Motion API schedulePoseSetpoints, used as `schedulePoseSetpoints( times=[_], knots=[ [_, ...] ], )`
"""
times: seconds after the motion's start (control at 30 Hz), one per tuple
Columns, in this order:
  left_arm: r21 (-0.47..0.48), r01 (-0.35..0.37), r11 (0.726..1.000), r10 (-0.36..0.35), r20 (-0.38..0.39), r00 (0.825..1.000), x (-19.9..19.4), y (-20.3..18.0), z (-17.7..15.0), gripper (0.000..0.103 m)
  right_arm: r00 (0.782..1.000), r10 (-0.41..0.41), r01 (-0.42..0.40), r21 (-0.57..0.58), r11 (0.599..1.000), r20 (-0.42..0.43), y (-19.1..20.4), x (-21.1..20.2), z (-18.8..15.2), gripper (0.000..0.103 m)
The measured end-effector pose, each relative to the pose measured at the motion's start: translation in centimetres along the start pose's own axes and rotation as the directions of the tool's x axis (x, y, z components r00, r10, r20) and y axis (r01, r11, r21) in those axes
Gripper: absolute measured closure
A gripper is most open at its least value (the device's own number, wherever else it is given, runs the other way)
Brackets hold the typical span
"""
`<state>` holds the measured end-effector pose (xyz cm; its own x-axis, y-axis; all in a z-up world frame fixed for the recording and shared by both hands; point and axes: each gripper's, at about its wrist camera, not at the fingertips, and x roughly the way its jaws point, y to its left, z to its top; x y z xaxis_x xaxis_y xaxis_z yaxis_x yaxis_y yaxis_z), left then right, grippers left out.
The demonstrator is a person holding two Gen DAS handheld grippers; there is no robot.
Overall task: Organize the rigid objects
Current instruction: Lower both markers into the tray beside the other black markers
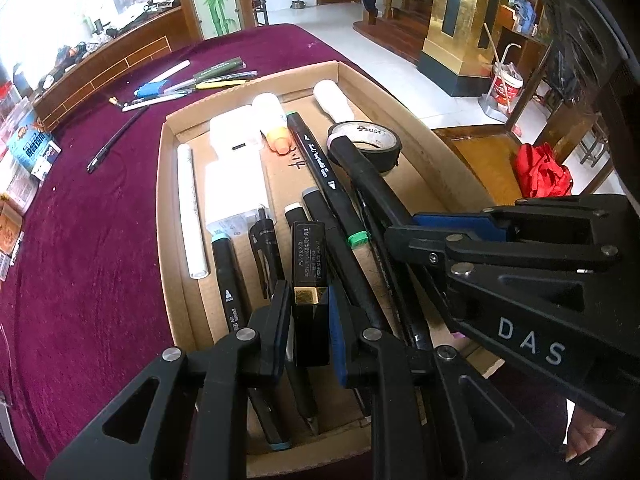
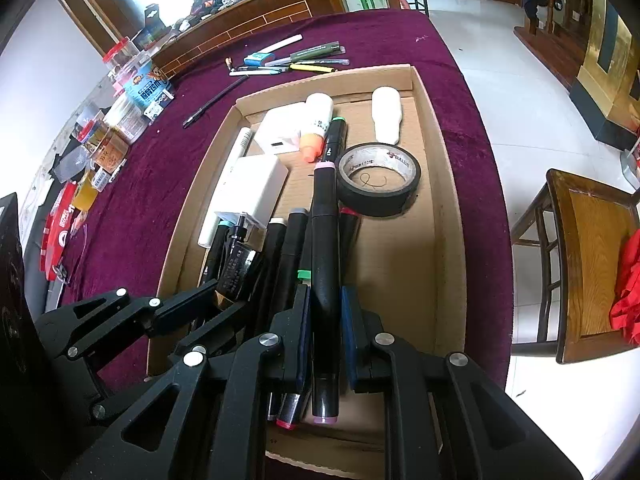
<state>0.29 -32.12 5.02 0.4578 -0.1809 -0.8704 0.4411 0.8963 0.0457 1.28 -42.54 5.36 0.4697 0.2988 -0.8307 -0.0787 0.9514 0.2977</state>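
A shallow cardboard tray point(image 1: 168, 200) point(image 2: 444, 200) on the maroon tablecloth holds several markers and other items. My left gripper point(image 1: 309, 300) point(image 2: 226, 296) is shut on a black rectangular case with a gold band point(image 1: 308, 256) point(image 2: 238, 268), held just over the row of markers at the tray's near end. My right gripper point(image 2: 325, 296) point(image 1: 400, 232) is shut on a long black marker with pink ends point(image 2: 325, 240) point(image 1: 368, 176). That marker's far tip points at the black tape roll point(image 2: 378, 180) point(image 1: 368, 136). The two grippers are side by side, left of right.
Also in the tray are white charger blocks point(image 1: 236, 184), a white tube point(image 1: 192, 208), an orange-tipped bottle point(image 2: 316, 128) and a white piece point(image 2: 386, 114). Loose pens point(image 1: 192, 84) lie beyond the tray. Packets point(image 2: 100, 140) line the table's left edge. A wooden chair point(image 2: 592, 260) stands at right.
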Motion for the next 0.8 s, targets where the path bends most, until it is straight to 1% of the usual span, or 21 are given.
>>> schedulePoseSetpoints(
  times=[0.57,0.8],
  knots=[
    [0.049,-0.039,0.998,0.038,0.029,0.999,0.21,-0.71,-0.05,0.088,1.0,0.001,-0.001,0.0,1.0,-0.006,0.01,0.23,-0.05,0.09],
    [0.055,-0.036,0.998,0.035,0.027,0.999,0.42,-0.89,-0.08,0.087,1.0,0.001,-0.001,0.0,1.0,-0.008,-0.12,0.38,-0.14,0.09]
  ],
)
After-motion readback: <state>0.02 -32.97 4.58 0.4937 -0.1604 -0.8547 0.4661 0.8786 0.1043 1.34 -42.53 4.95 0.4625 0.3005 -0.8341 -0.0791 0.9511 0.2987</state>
